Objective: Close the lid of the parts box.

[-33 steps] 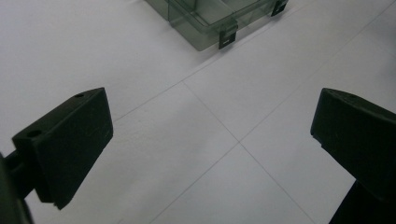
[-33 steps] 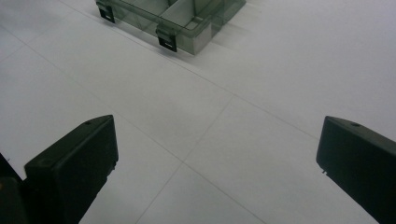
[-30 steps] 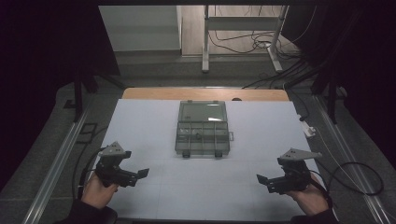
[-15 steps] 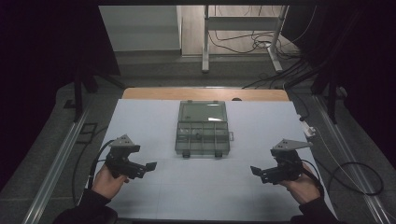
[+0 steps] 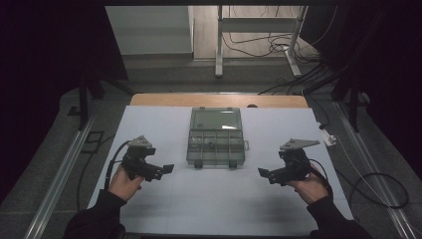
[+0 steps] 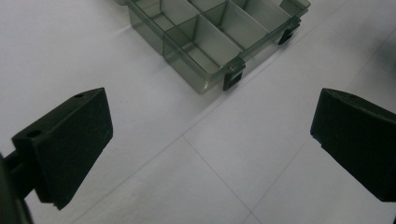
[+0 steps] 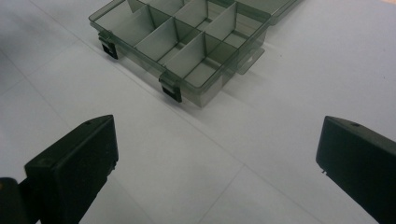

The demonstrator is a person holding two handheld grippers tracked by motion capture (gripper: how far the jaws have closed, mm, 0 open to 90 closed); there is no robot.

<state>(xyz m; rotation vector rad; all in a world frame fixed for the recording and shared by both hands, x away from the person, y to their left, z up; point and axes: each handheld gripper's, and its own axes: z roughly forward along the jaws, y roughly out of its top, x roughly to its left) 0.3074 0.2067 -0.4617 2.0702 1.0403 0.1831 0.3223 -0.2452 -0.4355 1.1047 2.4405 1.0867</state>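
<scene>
Organiser box (image 5: 216,142): clear smoky-grey plastic, open, lid laid flat behind the tray on the far side. Tray split by dividers into several compartments; contents too small to tell. Two dark latches (image 6: 233,74) on the near edge. Sits flat, mid-table, on the white sheet (image 5: 209,199).

The table (image 5: 164,199) is overlooked from high above, while the compartment box (image 6: 219,32) (shared by all views) is faced closely from either side.
</scene>
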